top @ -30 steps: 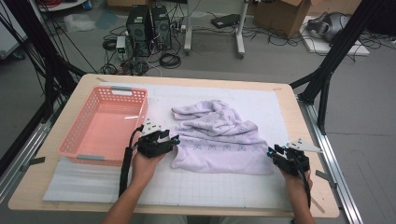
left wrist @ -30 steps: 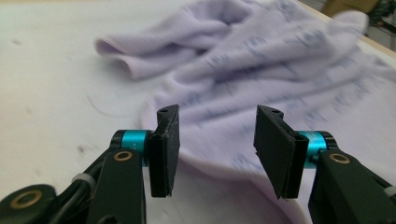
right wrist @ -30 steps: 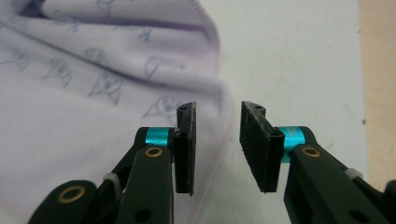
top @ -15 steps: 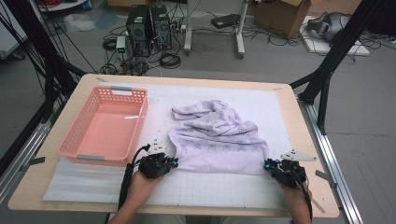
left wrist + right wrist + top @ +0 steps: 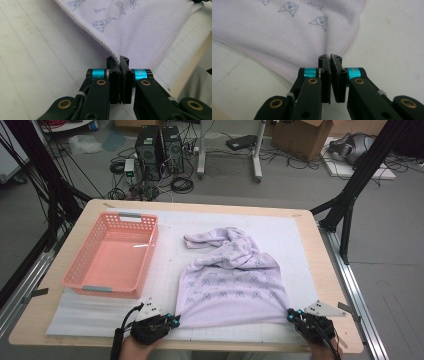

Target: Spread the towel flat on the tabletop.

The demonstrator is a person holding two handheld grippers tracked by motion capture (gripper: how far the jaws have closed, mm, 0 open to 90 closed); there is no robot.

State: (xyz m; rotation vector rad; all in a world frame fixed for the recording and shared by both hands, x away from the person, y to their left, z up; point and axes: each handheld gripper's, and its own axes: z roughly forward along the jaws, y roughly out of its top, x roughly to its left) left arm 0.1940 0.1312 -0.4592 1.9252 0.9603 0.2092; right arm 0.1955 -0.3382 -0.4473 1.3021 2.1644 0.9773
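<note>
Since the earlier frames both hands have drawn back toward the near edge of the counter, and the pale lilac towel has come with them: its near half, bunched a second ago, now lies pulled flat and wide, while its far end is still crumpled in folds. The pink basket stands where it stood, at the left of the counter, well apart from the towel.

The left gripper has just closed its jaws, and they now pinch the towel's near left corner; in the left gripper view the cloth's ribbed hem runs straight into the black jaws. The right gripper has likewise just been closing and pinches the near right corner, seen in the right gripper view with the stitched edge caught at the jaw tips.

Both hands are cut off by the bottom edge of the high view, so little of them can be seen. The pinched corners themselves are hidden inside the jaws.

The towel is soft terry printed with small blue animal faces and edged in pink stitching. The basket is latticed plastic, rectangular, with grey handles. A white gridded mat covers the wooden counter.
</note>
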